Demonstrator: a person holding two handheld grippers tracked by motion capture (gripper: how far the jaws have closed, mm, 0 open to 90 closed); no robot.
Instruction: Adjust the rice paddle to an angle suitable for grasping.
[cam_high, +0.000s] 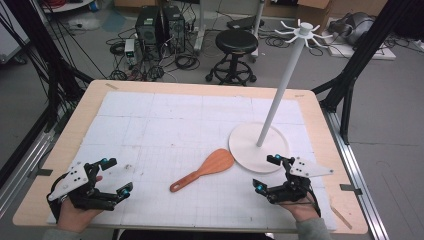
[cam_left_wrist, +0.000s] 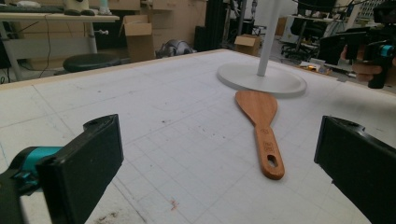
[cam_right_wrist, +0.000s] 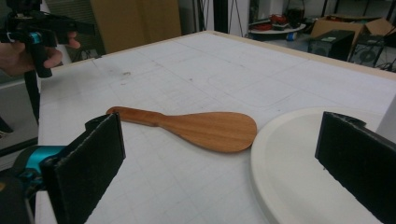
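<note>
A wooden spatula (cam_high: 204, 169) lies flat on the white gridded mat, its blade touching the edge of the white stand's round base (cam_high: 250, 145). The spatula (cam_left_wrist: 262, 126) has a hole in its handle end. My left gripper (cam_high: 116, 176) rests near the front left corner, open, with nothing between its jaws. To the spatula's right my right gripper (cam_high: 266, 173) is open and empty, beside the base's front rim. In the right gripper view the spatula (cam_right_wrist: 196, 127) lies ahead between the wide jaws, with the base (cam_right_wrist: 299, 168) to the right.
A tall white pole with hooked arms at its top (cam_high: 302, 31) rises from the base. The mat (cam_high: 170, 120) covers a wooden table (cam_high: 90, 95). Beyond the far edge stand a black stool (cam_high: 235, 50), computer towers and cables on the floor.
</note>
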